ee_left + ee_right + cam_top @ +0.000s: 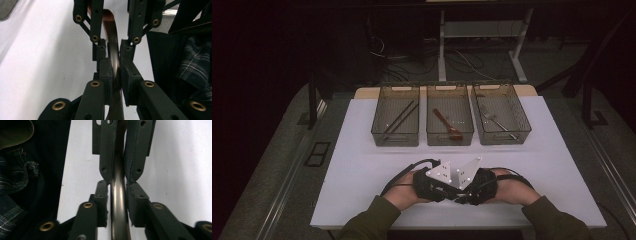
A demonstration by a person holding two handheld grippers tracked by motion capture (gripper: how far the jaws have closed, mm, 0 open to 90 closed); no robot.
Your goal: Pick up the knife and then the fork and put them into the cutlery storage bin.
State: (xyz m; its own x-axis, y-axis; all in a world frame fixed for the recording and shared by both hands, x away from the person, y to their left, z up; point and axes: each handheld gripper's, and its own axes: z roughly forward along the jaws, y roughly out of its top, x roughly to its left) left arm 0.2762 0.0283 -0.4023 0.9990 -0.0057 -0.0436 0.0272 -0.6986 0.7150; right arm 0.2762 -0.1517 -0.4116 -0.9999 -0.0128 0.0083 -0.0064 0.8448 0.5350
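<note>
A white desk [362, 165] stands in a dark room, with three clear bins [450, 120] along its far edge. Near the front edge, both forearms angle inward. The left hand-held gripper [447, 192] and right hand-held gripper [462, 195] meet, each clamped on one brown utensil [113, 57], possibly a spoon.
</note>
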